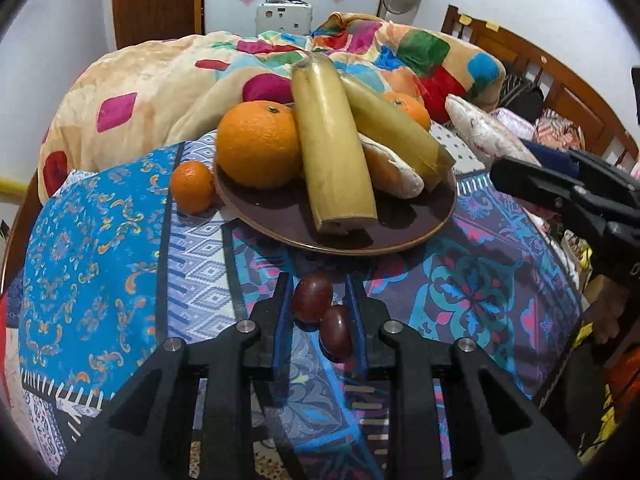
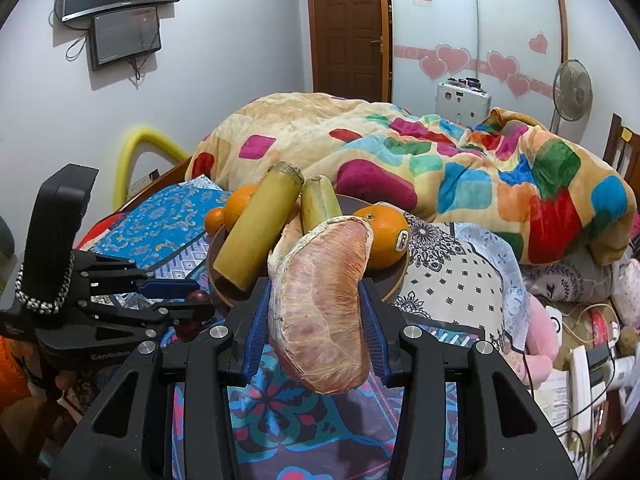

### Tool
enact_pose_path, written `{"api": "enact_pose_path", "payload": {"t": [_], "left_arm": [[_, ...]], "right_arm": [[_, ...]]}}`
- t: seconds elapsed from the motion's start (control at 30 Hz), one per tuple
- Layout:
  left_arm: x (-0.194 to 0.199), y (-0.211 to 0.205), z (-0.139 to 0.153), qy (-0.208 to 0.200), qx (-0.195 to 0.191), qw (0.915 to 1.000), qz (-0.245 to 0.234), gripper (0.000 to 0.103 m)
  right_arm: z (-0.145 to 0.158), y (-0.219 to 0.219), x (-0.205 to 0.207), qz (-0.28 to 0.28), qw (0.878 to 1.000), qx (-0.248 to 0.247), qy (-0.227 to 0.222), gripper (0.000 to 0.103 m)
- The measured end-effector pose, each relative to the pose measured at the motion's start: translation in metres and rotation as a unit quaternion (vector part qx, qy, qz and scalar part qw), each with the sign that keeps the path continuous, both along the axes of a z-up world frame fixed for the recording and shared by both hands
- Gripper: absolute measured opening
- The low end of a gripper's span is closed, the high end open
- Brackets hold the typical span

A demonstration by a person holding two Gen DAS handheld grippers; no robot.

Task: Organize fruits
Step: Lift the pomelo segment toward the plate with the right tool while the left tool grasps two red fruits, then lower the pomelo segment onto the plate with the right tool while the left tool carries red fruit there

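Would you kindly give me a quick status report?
Left gripper around two grapes. Right gripper clamping pomelo segment. Plate crowded.

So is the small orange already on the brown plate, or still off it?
Off it. The small orange sits on the patterned cloth just outside the brown plate's left rim, while the large orange lies on the plate.

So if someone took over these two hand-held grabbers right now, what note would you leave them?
Left gripper: fingers either side of two dark grapes on the bedcloth; firm grip unclear.
Right gripper: shut on a peeled pomelo segment, near the plate.
Done: two oranges, two yellow stalks and another segment sit on the plate.
Left: plate the grapes, the held segment and the small orange beside the plate.
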State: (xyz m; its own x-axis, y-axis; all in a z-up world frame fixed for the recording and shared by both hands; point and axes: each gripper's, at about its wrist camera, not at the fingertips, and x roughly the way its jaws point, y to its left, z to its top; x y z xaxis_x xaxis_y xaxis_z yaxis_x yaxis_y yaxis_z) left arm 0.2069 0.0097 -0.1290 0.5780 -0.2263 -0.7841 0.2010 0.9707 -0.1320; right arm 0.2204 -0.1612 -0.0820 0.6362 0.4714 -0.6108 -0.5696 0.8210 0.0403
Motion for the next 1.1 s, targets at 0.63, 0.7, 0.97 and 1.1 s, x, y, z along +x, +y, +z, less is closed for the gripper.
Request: {"api": "enact_pose_path", "payload": {"t": [0.63,0.7,0.97,1.1], "left_arm": [[0.007,0.023,0.04,-0.051,-0.009,0.9985,0.014,0.019],[0.014,0.022,0.042,-0.056,-0.008,0.9983,0.014,0.019],[0.041,0.02,0.033,-0.05,-0.017,0.9985,0.016,0.019],[0.045,0.017,0.026,-0.047,-0.012,0.9987,0.015,0.019]], "right_arm": [[0.012,0.026,0.022,0.007,0.999,0.032,-0.013,0.04],[0.012,0.03,0.028,0.009,0.999,0.032,-0.01,0.04],[0.011,0.043,0.05,0.017,0.999,0.033,0.008,0.04],[0.001,0.049,0.056,0.018,0.999,0.015,0.021,0.042]]}}
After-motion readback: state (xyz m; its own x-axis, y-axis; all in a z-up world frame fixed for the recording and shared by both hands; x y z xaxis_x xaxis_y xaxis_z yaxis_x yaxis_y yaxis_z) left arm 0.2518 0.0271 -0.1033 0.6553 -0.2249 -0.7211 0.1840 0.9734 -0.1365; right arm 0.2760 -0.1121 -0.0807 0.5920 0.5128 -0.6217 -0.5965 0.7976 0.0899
